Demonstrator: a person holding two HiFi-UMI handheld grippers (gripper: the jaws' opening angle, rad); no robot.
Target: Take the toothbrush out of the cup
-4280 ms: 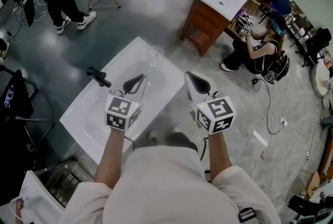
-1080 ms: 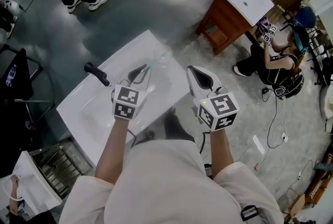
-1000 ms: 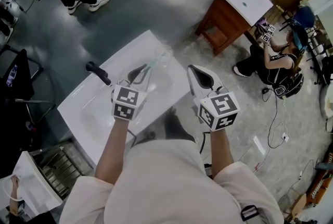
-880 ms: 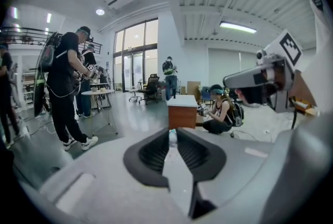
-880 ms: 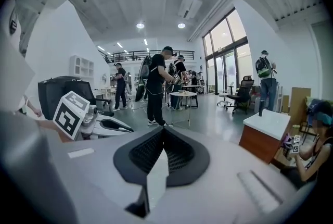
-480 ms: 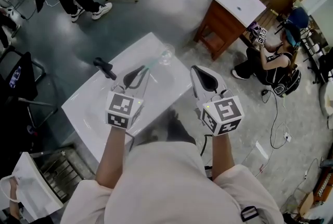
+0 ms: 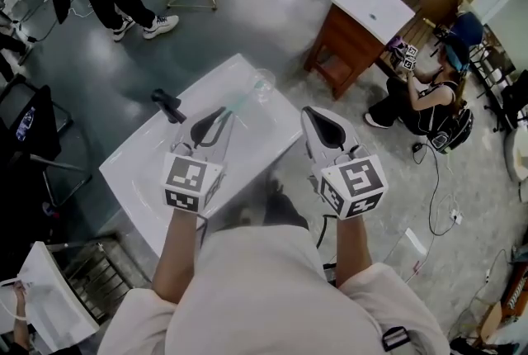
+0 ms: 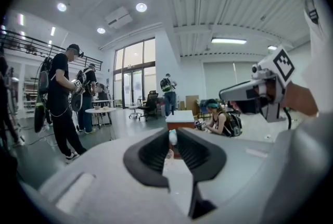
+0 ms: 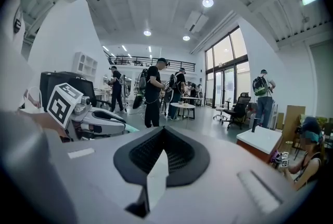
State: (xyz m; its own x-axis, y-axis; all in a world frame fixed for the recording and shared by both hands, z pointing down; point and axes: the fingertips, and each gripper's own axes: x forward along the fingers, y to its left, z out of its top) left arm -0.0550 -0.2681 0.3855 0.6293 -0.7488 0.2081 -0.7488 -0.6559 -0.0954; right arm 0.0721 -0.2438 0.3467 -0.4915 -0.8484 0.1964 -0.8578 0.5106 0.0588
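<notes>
While your left gripper [image 7: 221, 115] pinches the toothbrush [image 7: 243, 101] by its near end and your right gripper [image 7: 308, 115] hangs closed and empty, the brush's far end slants into the clear glass cup [image 7: 265, 81] at the washbasin [image 7: 148, 172] corner, so expect a light, stiff, slick stick, best held squarely on the shaft.

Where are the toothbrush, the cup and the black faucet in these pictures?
toothbrush [image 7: 244, 101], head view, middle of its pale handle.
cup [image 7: 266, 79], head view, its clear wall.
black faucet [image 7: 168, 105], head view, its lever.
</notes>
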